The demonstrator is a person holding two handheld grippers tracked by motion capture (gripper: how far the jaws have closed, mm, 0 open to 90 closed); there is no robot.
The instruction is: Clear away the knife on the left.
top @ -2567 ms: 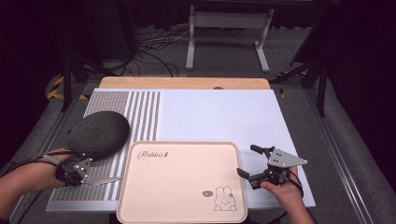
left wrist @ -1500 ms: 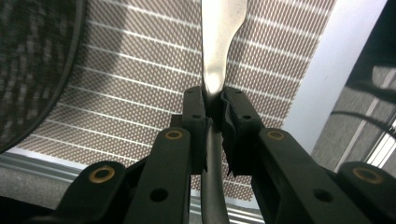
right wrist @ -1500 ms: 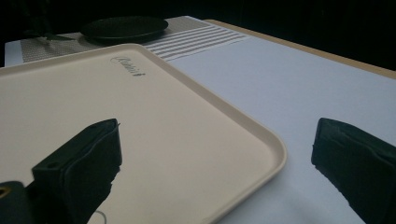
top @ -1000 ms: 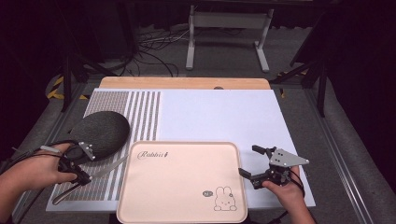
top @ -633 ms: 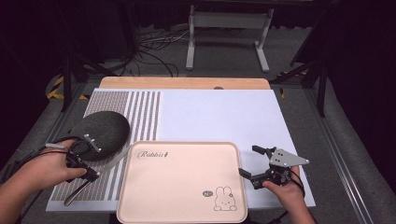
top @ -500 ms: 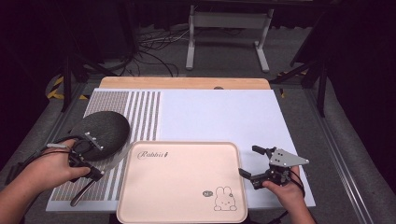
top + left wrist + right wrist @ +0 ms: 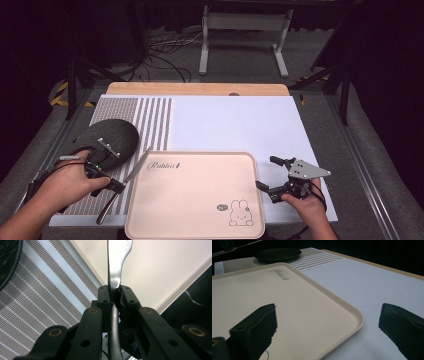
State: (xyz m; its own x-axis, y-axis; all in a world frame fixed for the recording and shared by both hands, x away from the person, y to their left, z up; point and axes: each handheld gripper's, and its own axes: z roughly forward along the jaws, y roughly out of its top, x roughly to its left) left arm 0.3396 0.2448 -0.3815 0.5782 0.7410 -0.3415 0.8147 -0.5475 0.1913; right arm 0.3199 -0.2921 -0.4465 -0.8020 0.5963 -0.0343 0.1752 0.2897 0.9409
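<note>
The flat, cream-coloured plastic tray with rounded corners (image 7: pixel 195 200) bears the script word "Rabbit" (image 7: pixel 163 165) near its far left corner, legible in the high view and again, foreshortened, in the right gripper view. Near its front right corner sits a small rabbit drawing (image 7: pixel 239 214) beside a dark oval mark (image 7: pixel 222 206) too small to read.

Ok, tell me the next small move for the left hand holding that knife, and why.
Probably carry the knife a little further over the tray and lower it there. The left gripper is shut on its handle, the blade tip just crosses the tray's left rim, and the tray is bare. The right gripper waits open at the tray's right edge.
</note>
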